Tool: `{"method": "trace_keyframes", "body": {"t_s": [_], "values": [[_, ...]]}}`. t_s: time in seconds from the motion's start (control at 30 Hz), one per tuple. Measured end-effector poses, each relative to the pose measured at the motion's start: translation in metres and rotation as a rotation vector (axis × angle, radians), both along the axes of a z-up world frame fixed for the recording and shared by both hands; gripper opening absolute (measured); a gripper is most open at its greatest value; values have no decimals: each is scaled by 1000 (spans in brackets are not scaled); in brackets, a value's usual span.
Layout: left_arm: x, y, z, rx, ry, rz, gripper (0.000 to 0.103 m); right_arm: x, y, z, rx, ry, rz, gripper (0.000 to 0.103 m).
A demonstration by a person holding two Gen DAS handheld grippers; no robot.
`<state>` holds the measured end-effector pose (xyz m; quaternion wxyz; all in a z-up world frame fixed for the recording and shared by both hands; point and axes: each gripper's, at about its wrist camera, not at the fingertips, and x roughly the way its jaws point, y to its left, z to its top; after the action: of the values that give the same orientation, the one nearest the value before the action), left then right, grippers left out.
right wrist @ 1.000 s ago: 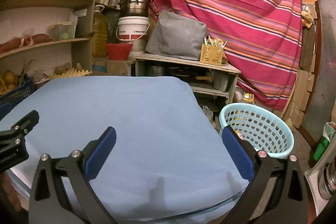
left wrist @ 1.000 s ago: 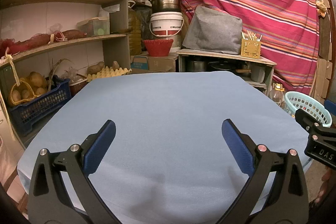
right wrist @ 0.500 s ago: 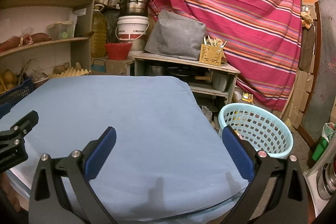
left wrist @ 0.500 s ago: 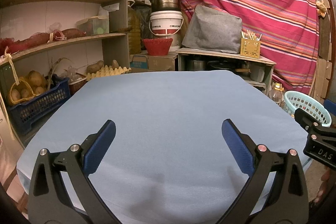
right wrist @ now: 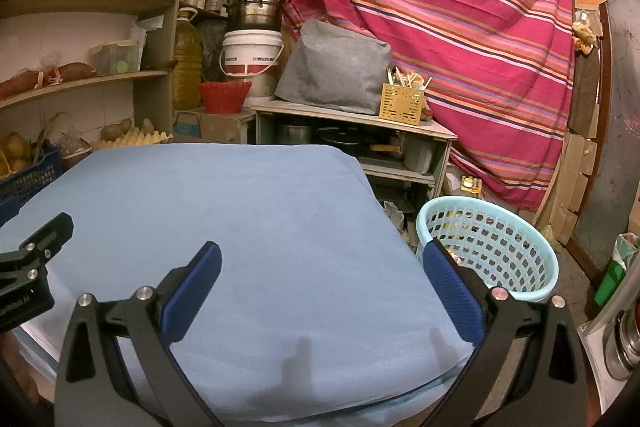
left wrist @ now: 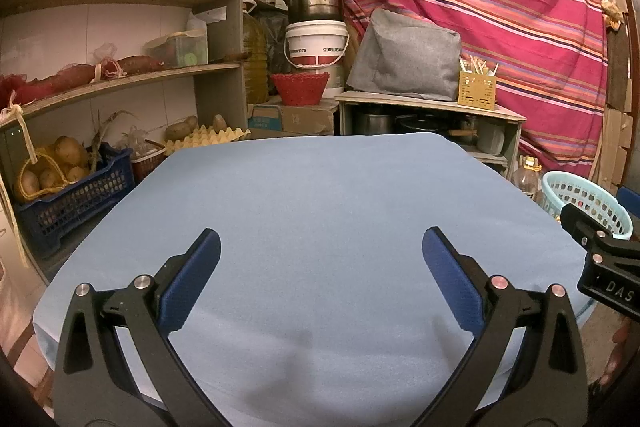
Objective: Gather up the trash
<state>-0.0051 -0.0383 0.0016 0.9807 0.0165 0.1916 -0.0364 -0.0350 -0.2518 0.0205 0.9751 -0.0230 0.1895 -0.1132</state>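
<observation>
My left gripper (left wrist: 320,247) is open and empty, held above the near part of a table covered with a light blue cloth (left wrist: 320,195). My right gripper (right wrist: 320,259) is open and empty, above the table's near right corner (right wrist: 280,227). A light blue mesh basket (right wrist: 492,247) stands on the floor right of the table, with a few small items inside; it also shows in the left wrist view (left wrist: 588,195). No trash shows on the cloth. Each gripper shows at the edge of the other's view.
Wooden shelves (left wrist: 120,79) with potatoes, crates and an egg tray stand at the left. A low cabinet (left wrist: 428,107) with a grey bag, bucket and pot stands behind the table. A striped red curtain (right wrist: 440,27) hangs at the back.
</observation>
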Motion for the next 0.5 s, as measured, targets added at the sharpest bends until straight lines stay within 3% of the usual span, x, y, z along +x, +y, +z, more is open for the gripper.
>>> {"method": "trace_keyframes", "body": {"t_s": [0.5], "values": [[0, 0, 0, 4, 0, 0, 98, 1, -5, -2, 2, 6, 2, 98]]}}
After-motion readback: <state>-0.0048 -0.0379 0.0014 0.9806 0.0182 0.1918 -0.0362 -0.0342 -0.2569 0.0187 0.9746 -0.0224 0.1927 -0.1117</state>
